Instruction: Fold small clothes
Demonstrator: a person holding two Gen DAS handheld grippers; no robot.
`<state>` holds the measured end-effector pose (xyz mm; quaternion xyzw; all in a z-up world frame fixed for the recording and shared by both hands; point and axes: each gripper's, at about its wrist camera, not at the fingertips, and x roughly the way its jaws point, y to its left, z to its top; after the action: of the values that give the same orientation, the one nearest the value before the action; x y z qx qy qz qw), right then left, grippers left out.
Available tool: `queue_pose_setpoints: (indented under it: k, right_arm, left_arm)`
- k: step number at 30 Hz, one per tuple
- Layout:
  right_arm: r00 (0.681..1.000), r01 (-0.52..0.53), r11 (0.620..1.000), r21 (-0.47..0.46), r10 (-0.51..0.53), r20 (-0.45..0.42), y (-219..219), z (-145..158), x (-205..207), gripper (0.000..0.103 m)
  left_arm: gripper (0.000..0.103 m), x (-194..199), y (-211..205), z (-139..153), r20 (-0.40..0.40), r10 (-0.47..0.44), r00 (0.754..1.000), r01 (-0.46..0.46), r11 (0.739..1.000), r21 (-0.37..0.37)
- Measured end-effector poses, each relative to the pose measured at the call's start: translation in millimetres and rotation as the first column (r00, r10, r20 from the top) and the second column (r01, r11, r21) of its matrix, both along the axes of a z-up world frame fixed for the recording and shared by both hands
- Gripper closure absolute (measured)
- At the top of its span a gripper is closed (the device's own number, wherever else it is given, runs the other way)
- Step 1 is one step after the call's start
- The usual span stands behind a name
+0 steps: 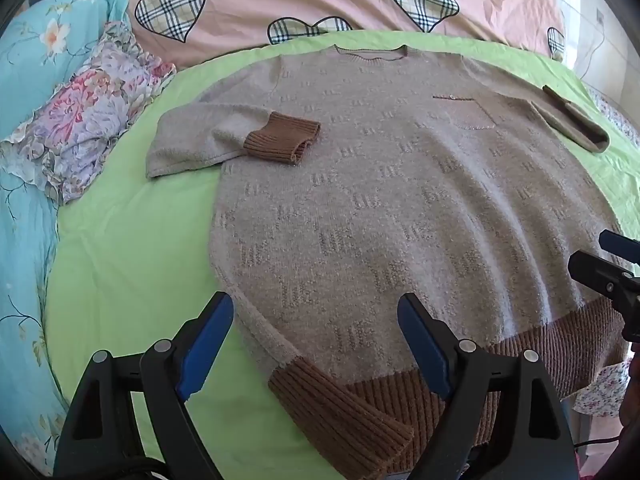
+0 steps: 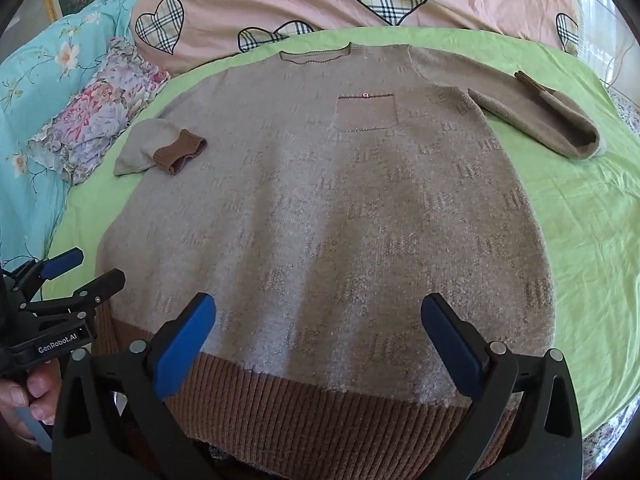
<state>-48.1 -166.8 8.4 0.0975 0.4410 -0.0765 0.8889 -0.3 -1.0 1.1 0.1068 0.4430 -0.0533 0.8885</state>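
A beige knit sweater (image 1: 400, 184) with brown ribbed hem and cuffs lies flat, front up, on a green sheet (image 1: 120, 280); it also shows in the right wrist view (image 2: 328, 220). Its left sleeve is folded in, the brown cuff (image 1: 284, 138) resting on the chest. The right sleeve (image 2: 540, 120) is folded back on itself. My left gripper (image 1: 316, 312) is open above the hem's left corner. My right gripper (image 2: 318, 312) is open above the hem's middle (image 2: 320, 412). Neither holds anything.
A pink quilt with plaid hearts (image 1: 320, 0) lies behind the sweater. A floral cloth (image 1: 92, 112) and blue flowered bedding (image 1: 24, 240) lie on the left. The green sheet runs wide to the right (image 2: 592, 220).
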Motion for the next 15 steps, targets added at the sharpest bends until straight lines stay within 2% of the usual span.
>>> queue_pose_setpoints:
  k: [15]
  right_arm:
    - [1.0, -0.001, 1.0, 0.003, 0.001, 0.007, 4.7, 2.6, 2.1, 0.001]
  left_arm:
    - [0.018, -2.2, 2.5, -2.0, 0.004, 0.001, 1.0, -0.001, 1.0, -0.002]
